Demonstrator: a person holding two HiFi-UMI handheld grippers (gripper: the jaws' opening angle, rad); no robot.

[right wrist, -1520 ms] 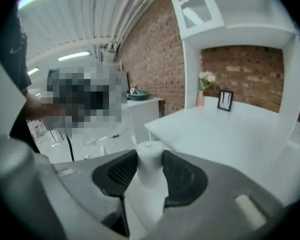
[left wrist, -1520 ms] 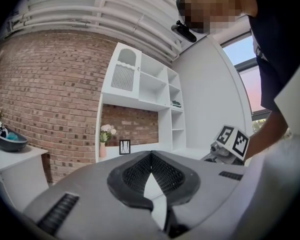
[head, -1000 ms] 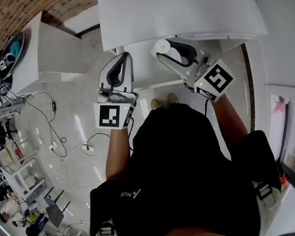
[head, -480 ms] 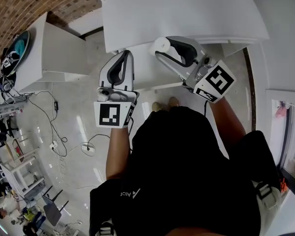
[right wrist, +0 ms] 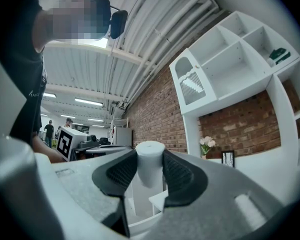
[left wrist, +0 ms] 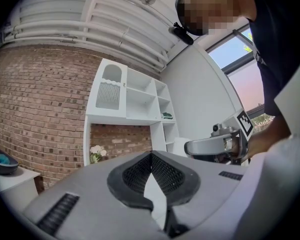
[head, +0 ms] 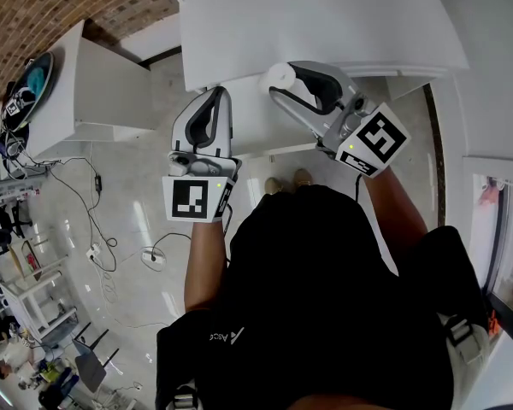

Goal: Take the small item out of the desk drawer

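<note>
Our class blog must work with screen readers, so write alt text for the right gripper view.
The right gripper clamps a small white cylinder upright between its black ribbed pads. Behind it stand a tall white shelf unit and a red brick wall.

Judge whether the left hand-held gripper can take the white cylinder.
Probably not: the left hand-held gripper is shut and the right hand-held gripper clamps the white cylinder; nothing stands between.
</note>
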